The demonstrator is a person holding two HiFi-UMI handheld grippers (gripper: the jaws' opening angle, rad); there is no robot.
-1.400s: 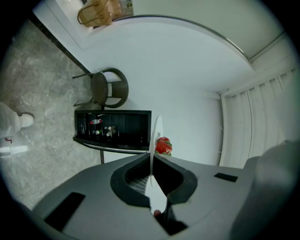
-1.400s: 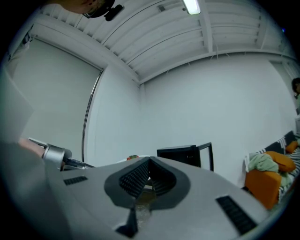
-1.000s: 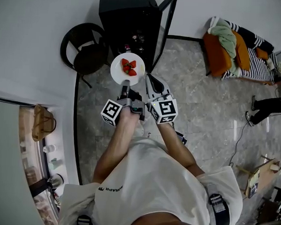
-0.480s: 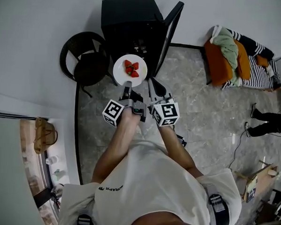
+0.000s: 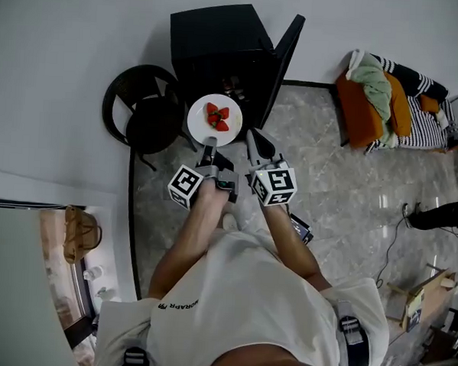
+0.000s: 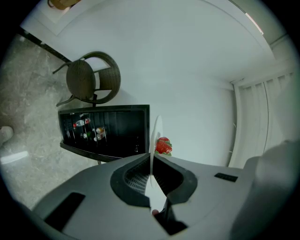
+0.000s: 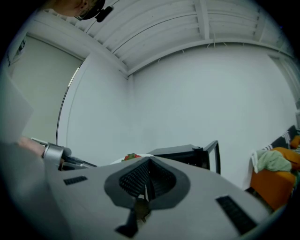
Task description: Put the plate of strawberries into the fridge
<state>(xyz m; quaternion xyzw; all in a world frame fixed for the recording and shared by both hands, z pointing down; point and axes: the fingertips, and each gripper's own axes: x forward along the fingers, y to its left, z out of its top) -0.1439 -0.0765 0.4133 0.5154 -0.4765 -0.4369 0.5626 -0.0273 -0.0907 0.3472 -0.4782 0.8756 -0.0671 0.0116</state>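
- Because the plate (image 5: 214, 121) must travel flat or the fruit rolls off, the left tool (image 5: 209, 145) points level and is clamped on the near rim, with the rest of the plate reaching out ahead of it.
- In the left tool view the plate shows edge-on as a thin white line between the two pads, which press on it from either side. A one-edge grip like this probably leaves the far side free to sag or tip.
- While the left tool carries the load, the right tool (image 5: 253, 137) rides just beside it with its jaws together on nothing. It touches no part of the plate.
- As the fridge (image 5: 220, 40) stands with its door (image 5: 286, 57) swung wide to the right, the way in is clear, likely so that neither tool has to let go to open it.
- Bottles (image 6: 87, 129) sit on the shelves inside.
- At this moment the plate hangs in the air in front of the opening, above the floor (image 5: 328, 184) and near a dark chair (image 5: 145, 109). It is not yet inside.
- It is a small, round, shallow white plate, smooth and thin-rimmed.
- On it lie a few red strawberries (image 5: 217, 116) with green caps, bunched near the middle and loose, so nothing but level carrying holds them there.
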